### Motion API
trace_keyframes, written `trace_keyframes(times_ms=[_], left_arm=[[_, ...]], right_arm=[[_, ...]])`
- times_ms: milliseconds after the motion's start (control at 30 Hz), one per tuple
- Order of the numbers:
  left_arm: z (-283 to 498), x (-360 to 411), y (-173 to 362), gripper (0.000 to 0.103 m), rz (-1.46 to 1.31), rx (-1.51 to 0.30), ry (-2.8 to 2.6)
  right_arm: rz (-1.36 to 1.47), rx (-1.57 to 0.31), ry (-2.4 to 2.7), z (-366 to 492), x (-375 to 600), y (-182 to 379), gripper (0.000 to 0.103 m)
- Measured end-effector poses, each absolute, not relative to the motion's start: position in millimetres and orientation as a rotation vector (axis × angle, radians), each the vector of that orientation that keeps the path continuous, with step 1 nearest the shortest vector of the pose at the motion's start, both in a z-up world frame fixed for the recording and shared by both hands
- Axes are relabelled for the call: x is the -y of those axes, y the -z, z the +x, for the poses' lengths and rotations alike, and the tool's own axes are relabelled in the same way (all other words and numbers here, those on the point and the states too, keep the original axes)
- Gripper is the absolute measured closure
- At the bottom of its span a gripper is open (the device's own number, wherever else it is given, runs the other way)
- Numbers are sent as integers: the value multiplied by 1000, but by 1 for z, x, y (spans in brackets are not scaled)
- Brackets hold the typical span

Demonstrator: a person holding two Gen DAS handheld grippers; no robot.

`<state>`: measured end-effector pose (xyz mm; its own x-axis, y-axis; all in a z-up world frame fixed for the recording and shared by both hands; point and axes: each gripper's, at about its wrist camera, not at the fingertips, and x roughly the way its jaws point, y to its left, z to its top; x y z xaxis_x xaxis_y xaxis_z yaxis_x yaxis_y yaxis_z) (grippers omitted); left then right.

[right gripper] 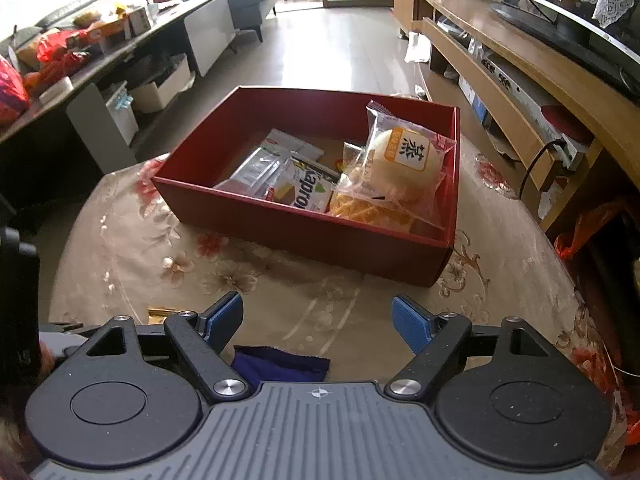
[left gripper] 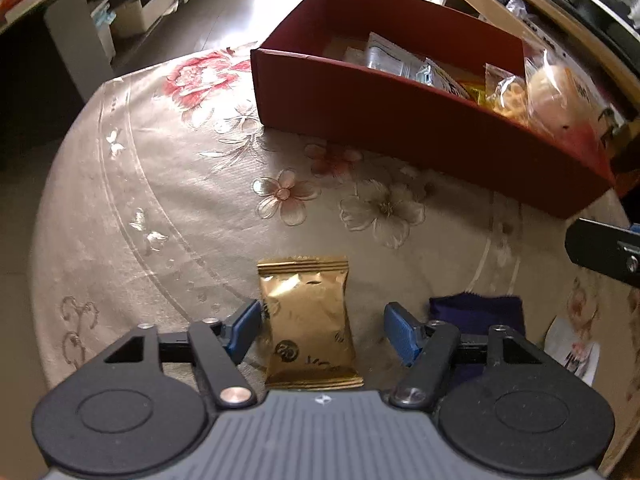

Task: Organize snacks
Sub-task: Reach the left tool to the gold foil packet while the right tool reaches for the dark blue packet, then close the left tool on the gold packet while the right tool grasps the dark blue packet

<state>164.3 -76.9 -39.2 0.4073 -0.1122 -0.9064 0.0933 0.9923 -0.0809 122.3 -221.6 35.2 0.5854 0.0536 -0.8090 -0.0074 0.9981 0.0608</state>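
The left tongs (left gripper: 322, 330) stood open astride the gold snack packet (left gripper: 308, 324) lying flat on the table (left gripper: 160, 184), short of the red box (left gripper: 400, 128). The slick foil might have slipped out on closing. The right tongs (right gripper: 318, 320) hung open, empty.

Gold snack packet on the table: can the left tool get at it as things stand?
Probably yes. The gold packet lies flat between the open left tool, with nothing over it; the purple packet sits off to the side.
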Motion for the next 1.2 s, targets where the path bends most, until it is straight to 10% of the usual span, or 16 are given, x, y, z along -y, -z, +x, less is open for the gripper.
trace_keyframes(times_ms=[300,967,1200], left_arm=[[152,61,33,63,-21,-1137,160],[149,54,34,63,-9,-1134,188],[145,58,35,63,34,-1124,191]], right_arm=[[58,-1036,-30,115,213,-12,16],[-9,-1169,-6,114,169,39,12],[-63,-1154,-42,112,163,36,28]])
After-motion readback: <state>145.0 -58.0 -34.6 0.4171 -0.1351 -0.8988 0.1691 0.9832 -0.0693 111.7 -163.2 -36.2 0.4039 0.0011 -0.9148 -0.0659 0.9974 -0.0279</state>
